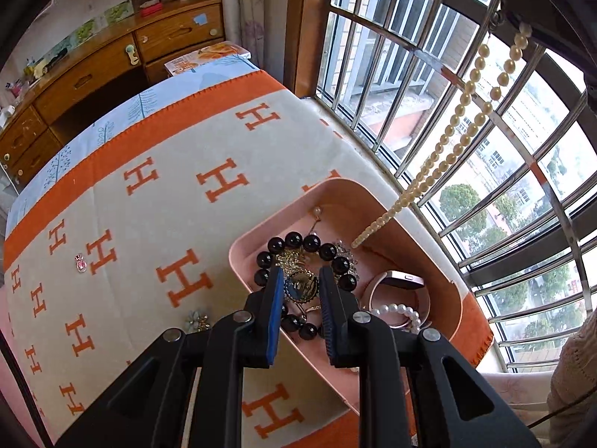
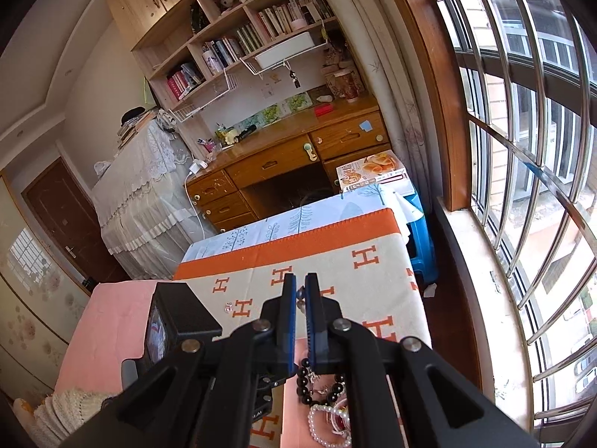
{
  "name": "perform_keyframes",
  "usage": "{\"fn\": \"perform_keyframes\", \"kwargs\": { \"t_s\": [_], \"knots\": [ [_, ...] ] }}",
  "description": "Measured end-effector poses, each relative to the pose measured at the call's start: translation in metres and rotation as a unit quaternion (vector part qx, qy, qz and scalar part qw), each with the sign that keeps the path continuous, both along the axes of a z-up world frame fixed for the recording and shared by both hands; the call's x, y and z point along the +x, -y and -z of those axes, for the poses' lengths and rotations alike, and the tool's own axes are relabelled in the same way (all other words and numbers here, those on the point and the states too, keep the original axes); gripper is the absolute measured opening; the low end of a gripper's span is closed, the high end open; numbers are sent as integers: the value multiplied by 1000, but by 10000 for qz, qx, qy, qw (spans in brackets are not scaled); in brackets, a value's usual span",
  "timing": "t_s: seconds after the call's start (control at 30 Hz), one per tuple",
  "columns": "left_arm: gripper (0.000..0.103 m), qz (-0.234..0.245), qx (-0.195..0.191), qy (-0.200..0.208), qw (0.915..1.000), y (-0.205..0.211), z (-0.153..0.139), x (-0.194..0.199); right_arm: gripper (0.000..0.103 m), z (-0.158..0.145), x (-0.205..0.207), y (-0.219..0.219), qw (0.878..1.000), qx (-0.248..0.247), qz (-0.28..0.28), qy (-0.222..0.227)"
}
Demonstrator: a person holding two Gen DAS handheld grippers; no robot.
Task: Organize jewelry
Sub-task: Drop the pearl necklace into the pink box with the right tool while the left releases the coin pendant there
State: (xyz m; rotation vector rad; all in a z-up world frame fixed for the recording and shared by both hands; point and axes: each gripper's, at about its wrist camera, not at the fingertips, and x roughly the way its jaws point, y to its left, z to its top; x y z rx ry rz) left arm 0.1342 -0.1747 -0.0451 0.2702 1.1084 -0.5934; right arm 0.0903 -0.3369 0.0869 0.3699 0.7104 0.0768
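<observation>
Left gripper [image 1: 298,287], seen from its own wrist camera, hangs with its blue-padded jaws parted and nothing between them, just above the near end of a pink tray [image 1: 457,291]. That tray sits on an orange-and-cream blanket [image 1: 179,171] patterned with H letters, close to the barred window [image 1: 466,119]. Inside lie a black bead bracelet [image 1: 309,242], a tangle of gold chains with a round pendant [image 1: 302,285], a rose-gold watch [image 1: 401,283] and a small white pearl bracelet [image 1: 399,311]. A long pearl necklace [image 1: 447,142] hangs from the upper right, where the right gripper's dark body shows, and its lower end dips into the tray. Two small pieces rest on the blanket apart from the tray: a pink charm [image 1: 80,263] and a pale flower brooch [image 1: 197,321].

From the right wrist camera, the right gripper [image 2: 300,291] has its jaws nearly closed, pinching a small part of the necklace at the tips. Below it appear the tray [image 2: 294,410], black beads [image 2: 304,377] and pearl bracelet [image 2: 317,425]. A wooden desk [image 2: 283,164] stands beyond.
</observation>
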Motion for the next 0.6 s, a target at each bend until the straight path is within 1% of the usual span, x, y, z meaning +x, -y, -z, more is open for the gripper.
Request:
{"fn": "perform_keyframes", "kwargs": {
  "t_s": [0.13, 0.2, 0.23, 0.3, 0.33, 0.37, 0.4, 0.43, 0.47, 0.53, 0.6],
  "knots": [
    [17, 49, 128, -39, 9999, 10, 12, -2, 4, 15, 2, 1, 9999, -31, 66, -123],
    [20, 25, 171, -55, 9998, 11, 16, -2, 4, 22, 5, 0, 9998, -40, 49, -191],
    [24, -4, 186, -57, 9998, 11, 16, -2, 4, 24, 6, -2, 9997, -67, 26, -218],
    [27, -32, 199, -33, 9998, 8, 13, -3, 4, 30, 10, -5, 9995, -153, -11, -271],
    [30, -15, 216, -1, 9998, 7, 11, -4, 4, 33, 12, -7, 9993, -197, -33, -308],
    [40, -9, 243, 68, 9997, 5, 8, -6, 5, 37, 14, -8, 9991, -231, -58, -359],
    [46, -25, 269, 179, 9995, 2, 4, -6, 5, 40, 16, -9, 9988, -256, -64, -415],
    [57, -52, 294, 328, 9990, -1, 0, -8, 5, 44, 18, -9, 9985, -290, -64, -468],
    [61, -78, 320, 486, 9983, -4, -5, -11, 5, 47, 21, -10, 9980, -337, -80, -533],
    [62, -107, 366, 718, 9967, -10, -14, -14, 5, 56, 25, -10, 9967, -417, -37, -697],
    [62, -156, 359, 794, 9961, -18, -22, -14, 5, 66, 28, -8, 9949, -525, 37, -863]
  ]
}}
